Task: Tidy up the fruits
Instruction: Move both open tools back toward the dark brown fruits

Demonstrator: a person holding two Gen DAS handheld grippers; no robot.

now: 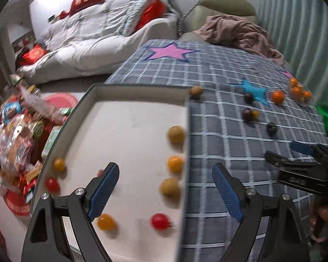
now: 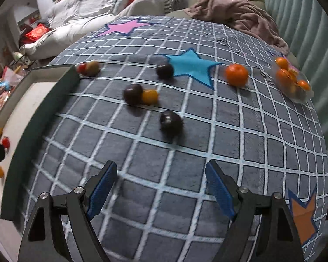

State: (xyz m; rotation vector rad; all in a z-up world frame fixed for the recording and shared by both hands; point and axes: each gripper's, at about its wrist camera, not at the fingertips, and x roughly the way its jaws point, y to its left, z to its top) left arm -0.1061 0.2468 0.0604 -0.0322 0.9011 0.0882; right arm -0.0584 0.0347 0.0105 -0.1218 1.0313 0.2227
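Note:
My left gripper is open and empty above a white tray that holds several small fruits: brown longans, yellow tomatoes and red tomatoes. My right gripper is open and empty above the checked cloth. Ahead of it lie three dark plums, a yellow tomato, an orange and a longan with a red tomato by the tray's corner. A clear bowl of oranges stands at the far right. The right gripper also shows in the left wrist view.
The grey checked cloth with star patches covers the table. A sofa with a grey quilt and a chair with a pink blanket stand behind. Snack packets crowd the floor at the left. A curtain hangs at the right.

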